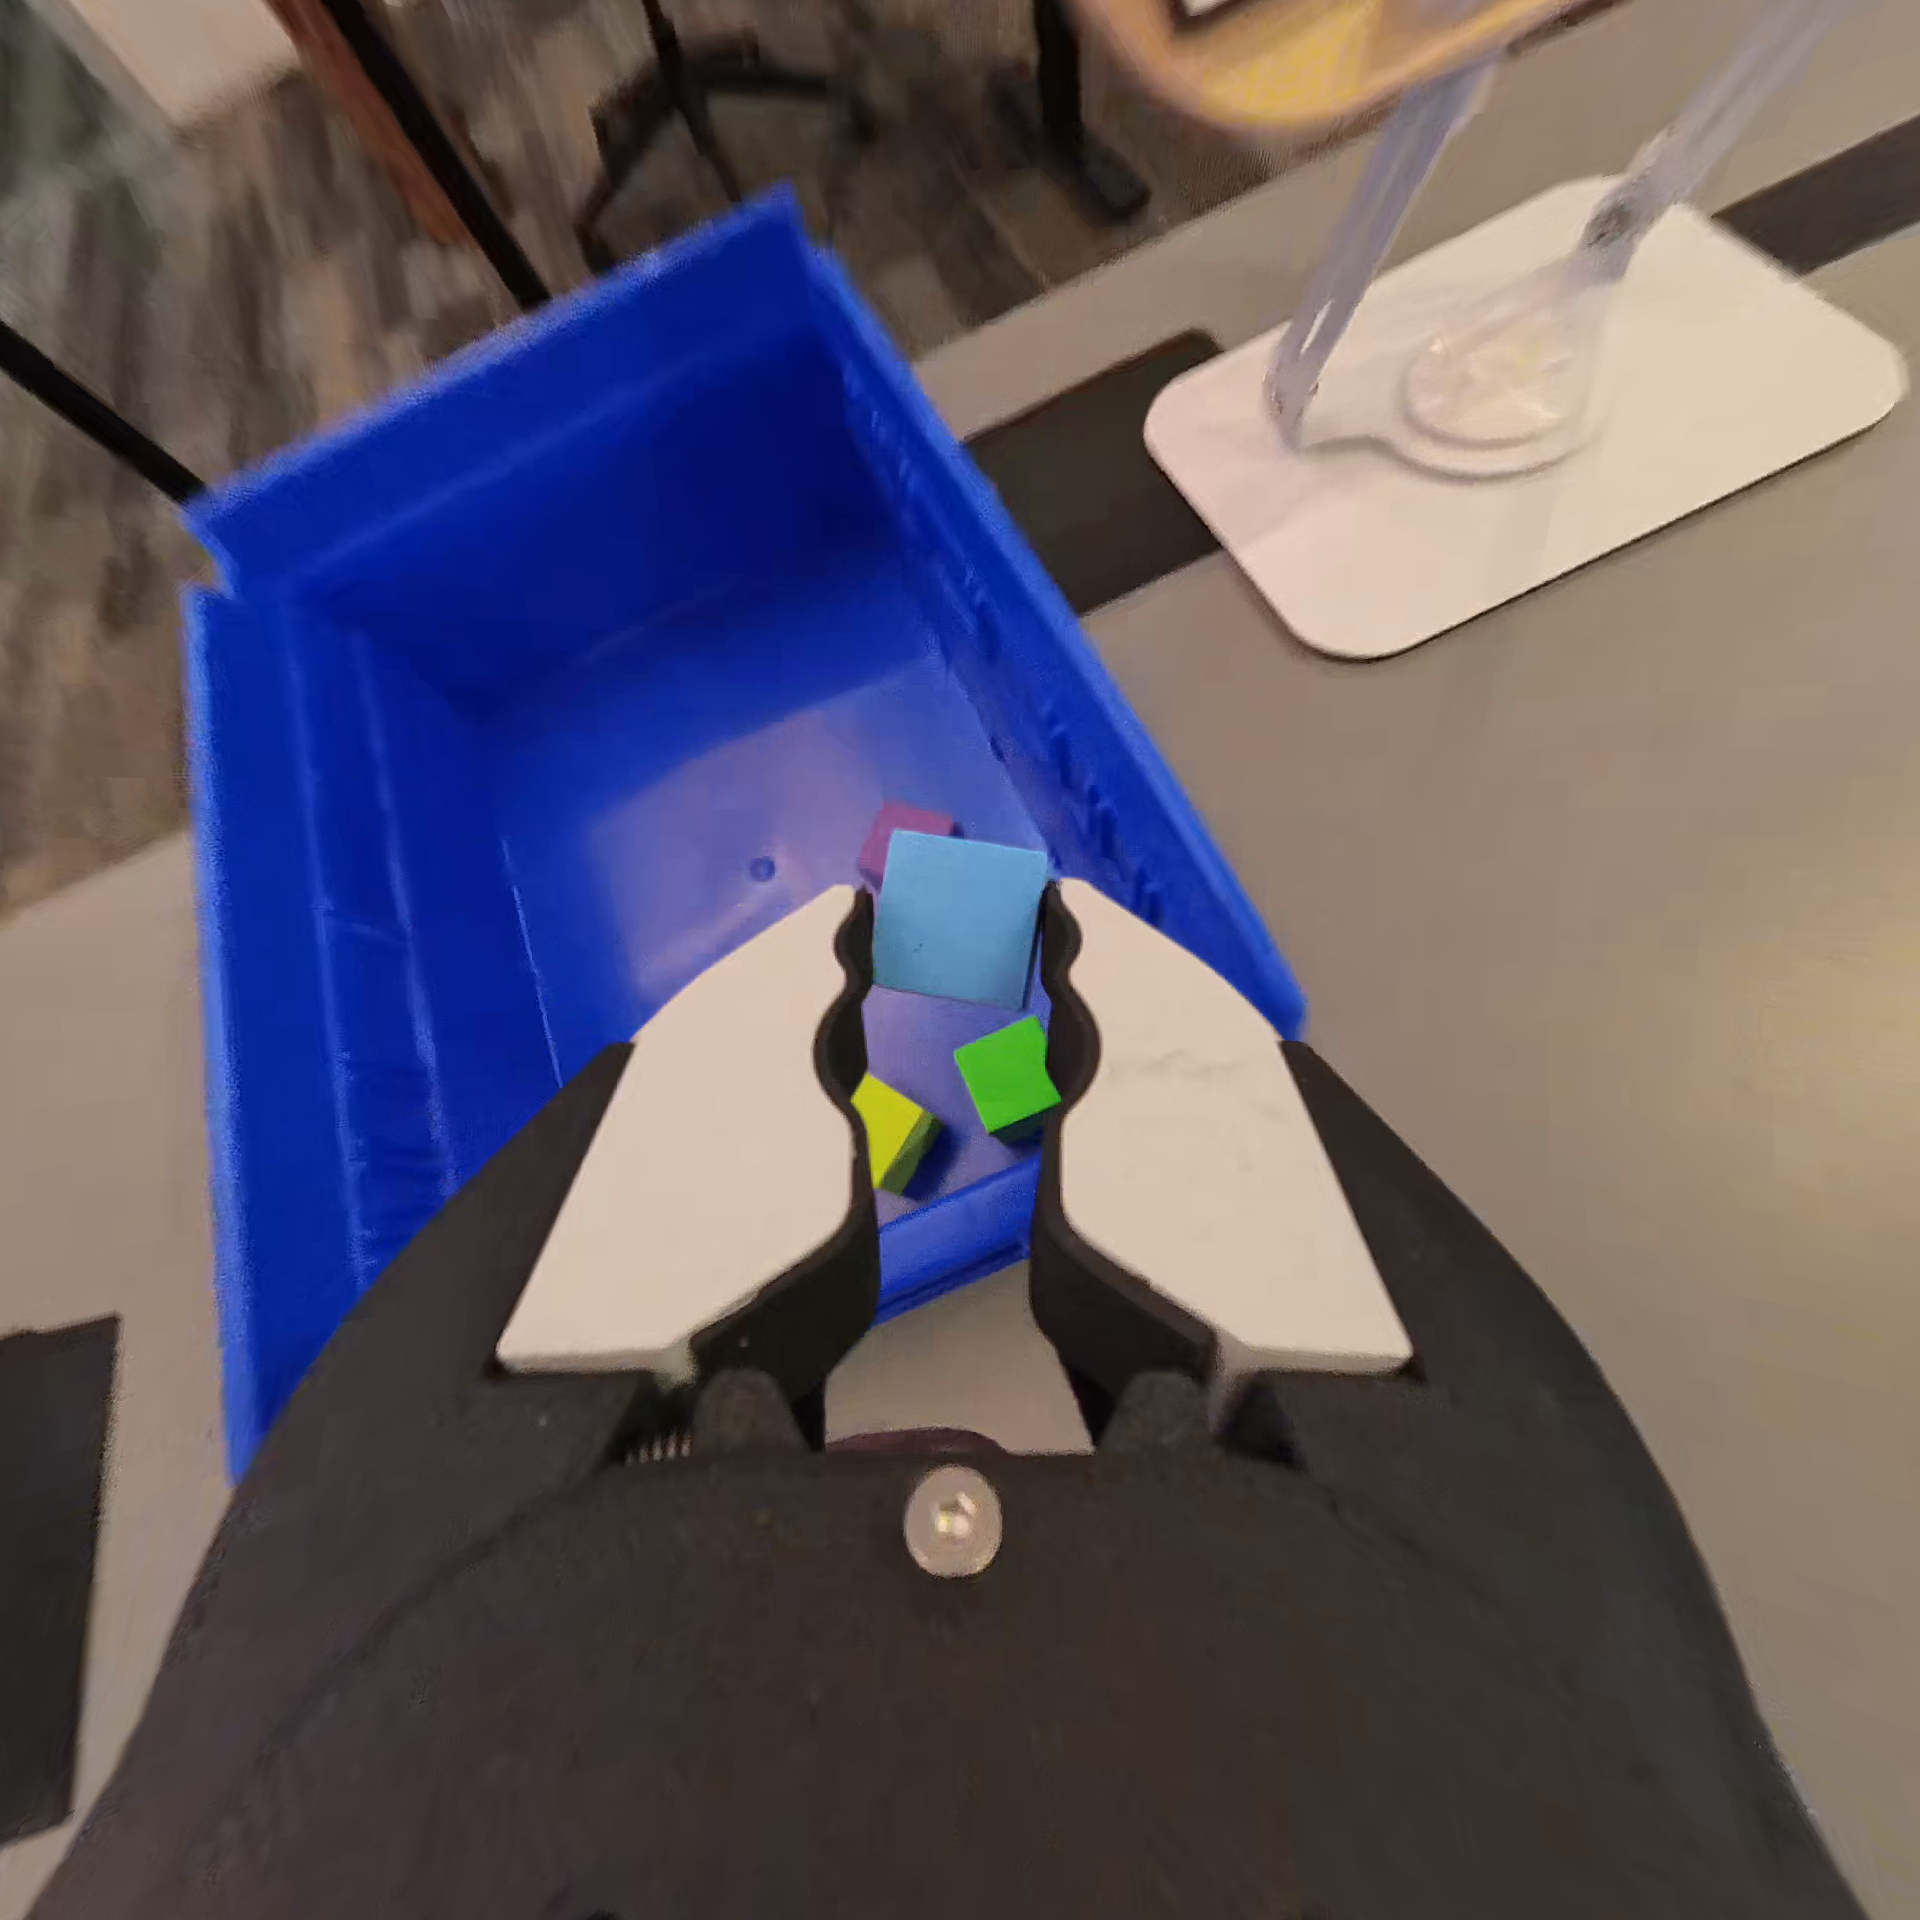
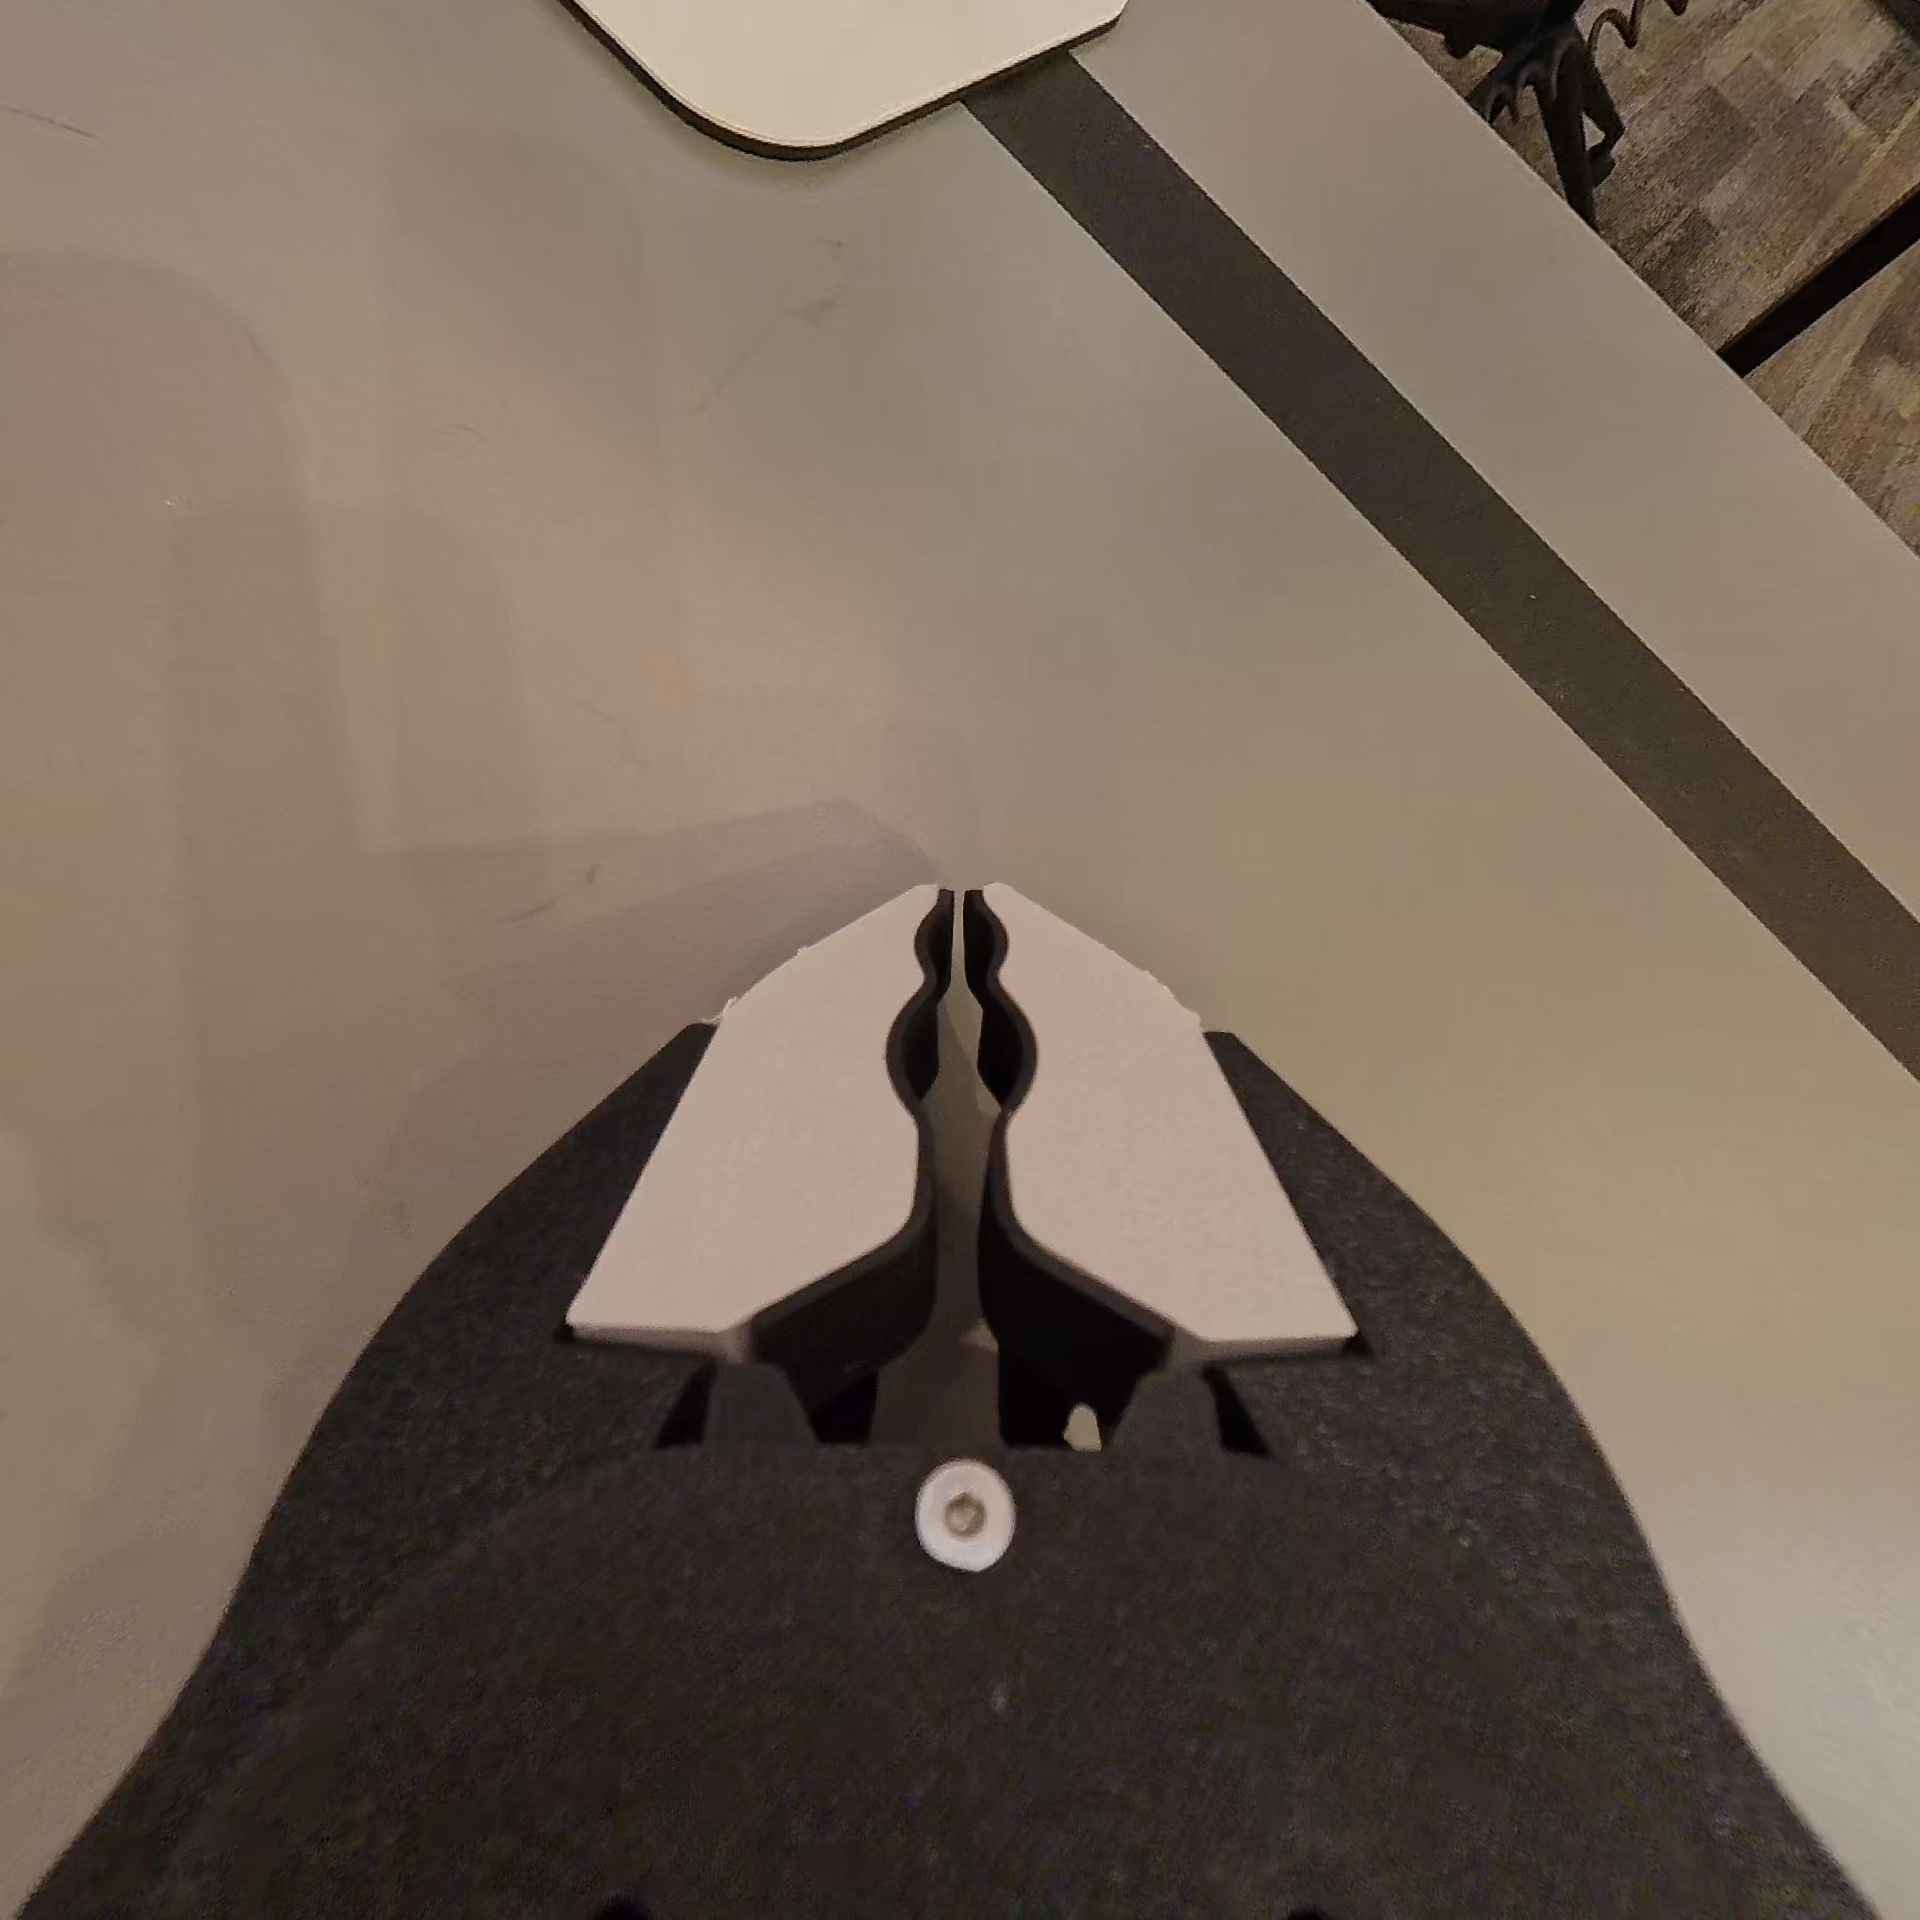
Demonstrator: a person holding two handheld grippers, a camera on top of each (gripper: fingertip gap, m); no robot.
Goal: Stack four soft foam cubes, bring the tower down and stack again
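Note:
In the left wrist view my left gripper (image 1: 954, 925) is shut on a light blue foam cube (image 1: 958, 916), both pads against its sides, and holds it above the inside of a blue plastic bin (image 1: 436, 790). On the bin floor below lie a green cube (image 1: 1006, 1075), a yellow-green cube (image 1: 891, 1132) and a purple cube (image 1: 902, 826), partly hidden behind the blue one. In the right wrist view my right gripper (image 2: 958, 896) is shut with nothing between its pads, just above the bare grey table (image 2: 623, 520).
A white flat base (image 1: 1538, 436) with a clear stand stands on the table to the right of the bin; its corner shows in the right wrist view (image 2: 831, 73). A dark strip (image 2: 1455, 499) runs across the table. The table edge and floor lie beyond. My hands' fingertips stand some 55 cm from each other. The white flat base (image 1: 1538, 436) is about 30 cm from both grippers' fingertips.

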